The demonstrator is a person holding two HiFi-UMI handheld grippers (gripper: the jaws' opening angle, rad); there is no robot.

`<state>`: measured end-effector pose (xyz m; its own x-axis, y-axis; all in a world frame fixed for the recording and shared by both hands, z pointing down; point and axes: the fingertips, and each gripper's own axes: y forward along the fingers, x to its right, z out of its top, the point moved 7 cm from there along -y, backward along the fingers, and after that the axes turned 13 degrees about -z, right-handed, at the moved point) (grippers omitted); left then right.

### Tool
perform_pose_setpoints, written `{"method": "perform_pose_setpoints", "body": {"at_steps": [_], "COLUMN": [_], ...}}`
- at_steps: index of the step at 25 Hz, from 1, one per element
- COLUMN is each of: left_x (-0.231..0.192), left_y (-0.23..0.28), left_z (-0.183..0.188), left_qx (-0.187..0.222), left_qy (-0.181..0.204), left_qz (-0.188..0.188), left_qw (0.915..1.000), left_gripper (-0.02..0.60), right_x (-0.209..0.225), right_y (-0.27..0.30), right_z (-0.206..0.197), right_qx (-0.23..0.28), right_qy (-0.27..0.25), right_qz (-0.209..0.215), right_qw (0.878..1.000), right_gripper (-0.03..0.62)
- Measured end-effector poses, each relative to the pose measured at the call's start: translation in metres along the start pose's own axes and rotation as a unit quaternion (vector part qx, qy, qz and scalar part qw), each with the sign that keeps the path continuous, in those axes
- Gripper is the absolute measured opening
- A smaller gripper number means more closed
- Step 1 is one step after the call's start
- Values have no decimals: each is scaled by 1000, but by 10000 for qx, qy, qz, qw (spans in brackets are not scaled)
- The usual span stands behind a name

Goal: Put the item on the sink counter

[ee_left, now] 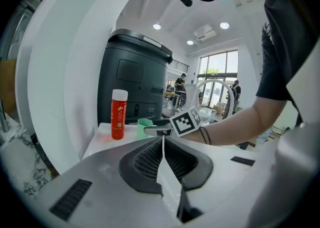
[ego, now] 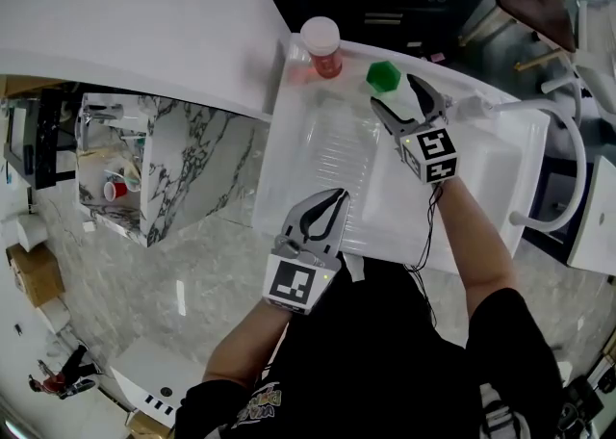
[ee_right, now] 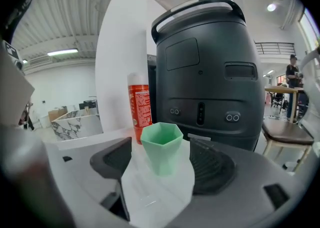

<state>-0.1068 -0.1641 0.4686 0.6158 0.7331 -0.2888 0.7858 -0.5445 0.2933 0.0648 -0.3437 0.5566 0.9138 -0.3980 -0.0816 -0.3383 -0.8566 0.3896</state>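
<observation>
Standing upright on the white sink counter (ego: 318,153), the green faceted plastic cup (ee_right: 161,148) sits between the right gripper's (ego: 396,92) wide-spread jaws, touching neither (a red white-capped bottle (ego: 323,50) stands near). The left gripper (ego: 335,201) hovers nearer the person, jaws pressed together, empty.

Right tool (ee_right: 160,158) has its jaws spread wide, and a pale green faceted cup (ee_right: 161,142) stands upright between them on the white tabletop (ee_right: 80,144), clear of both pads. Just behind it is an orange-red bottle (ee_right: 140,107), with a dark grey machine (ee_right: 210,72) looming beyond.
</observation>
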Motion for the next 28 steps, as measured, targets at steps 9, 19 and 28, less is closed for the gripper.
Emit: {"method": "perform_pose_setpoints", "body": {"at_steps": [9,19,28], "left_x": [37,80,110], "left_y": [12,9,-20], "left_z": [17,28,38], "left_qx": [199,478,683], "left_qy": [279,628,797], "left_qz": [19,283,697], "left_qw": [9994,9965,9920], "left_gripper": [21,21,21], "right_x": [-8,-8,-28], "right_y": [-62,-163,-223], "right_z": [20,61,78], "right_qx": [335,984,1223], "right_qy": [120,250,260], "right_qz": [284,565,946], "right_qw": [9990,9932,9876], "right_gripper": [397,54,54]}}
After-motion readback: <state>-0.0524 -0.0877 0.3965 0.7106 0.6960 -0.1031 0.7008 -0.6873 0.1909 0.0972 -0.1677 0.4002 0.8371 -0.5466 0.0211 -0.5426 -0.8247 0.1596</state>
